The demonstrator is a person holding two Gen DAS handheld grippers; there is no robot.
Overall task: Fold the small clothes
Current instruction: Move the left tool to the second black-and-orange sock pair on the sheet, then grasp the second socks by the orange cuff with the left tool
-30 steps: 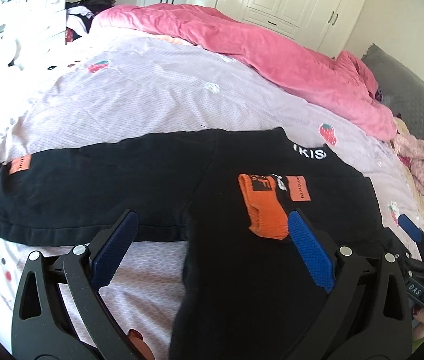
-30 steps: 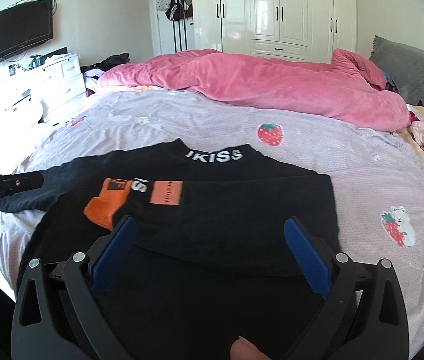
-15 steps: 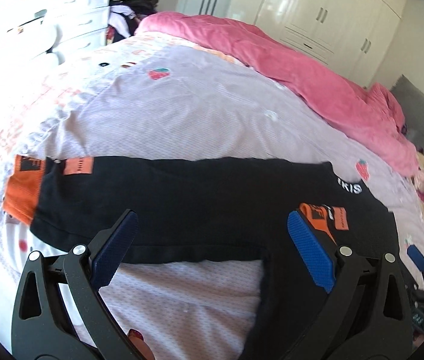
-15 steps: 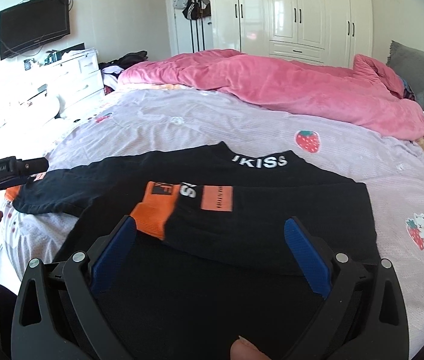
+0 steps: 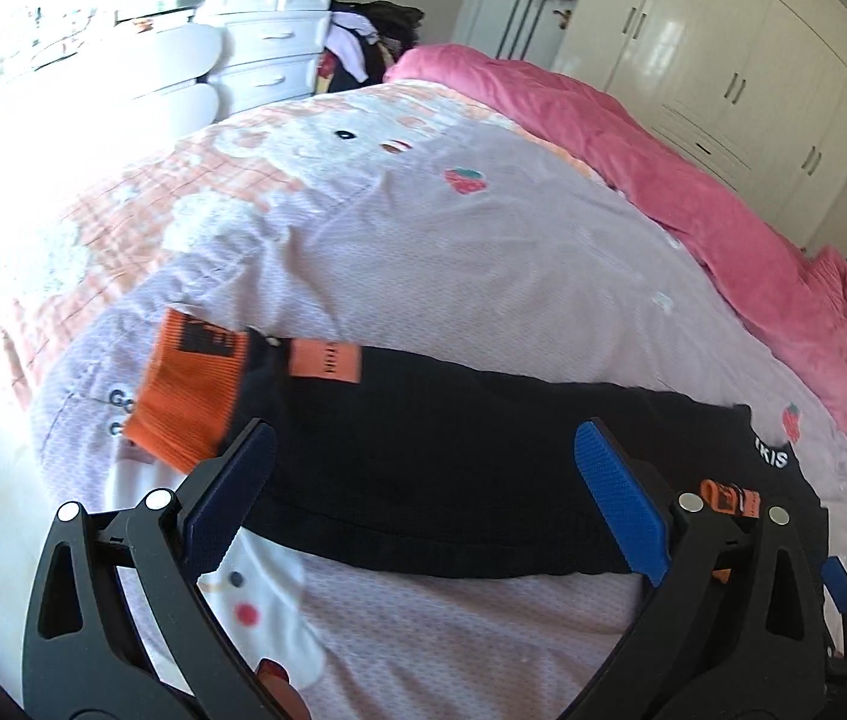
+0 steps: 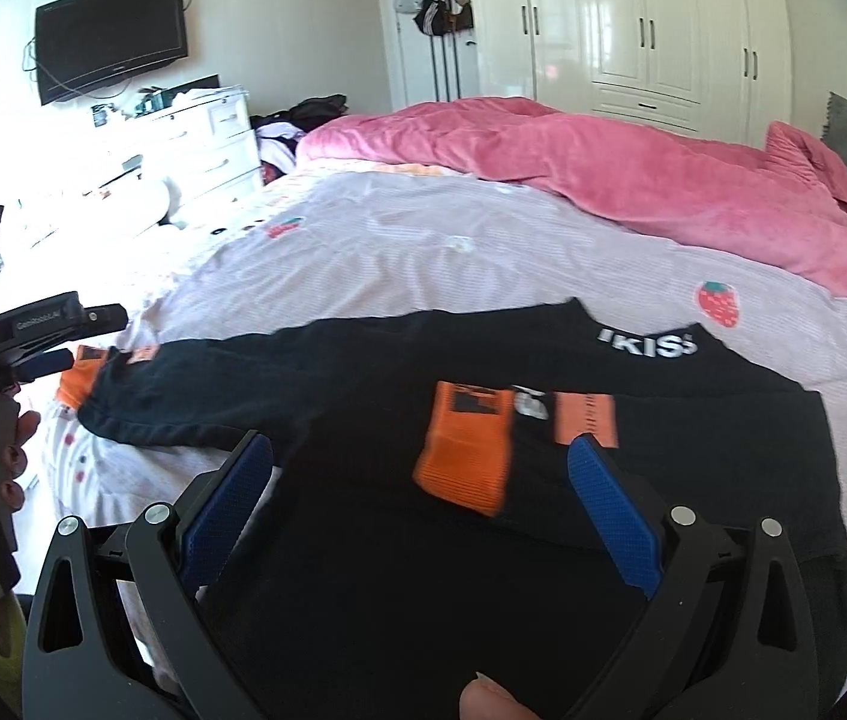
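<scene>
A black top lies flat on the bed, collar lettering toward the pink quilt. The right wrist view shows the whole body of the top with one sleeve folded across the chest, its orange cuff lying on the black cloth; the left wrist view shows only a sliver of that cuff but gives the other sleeve clearly, stretched out sideways over the sheet, ending in an orange cuff. The left gripper is spread wide, empty, hovering with that sleeve between its blue pads, the left pad close to the cuff; contact cannot be judged. The right gripper is likewise spread wide and empty above the top's lower body. The right view alone shows the left gripper from outside, near the outstretched cuff, plus a wall television and dresser.
</scene>
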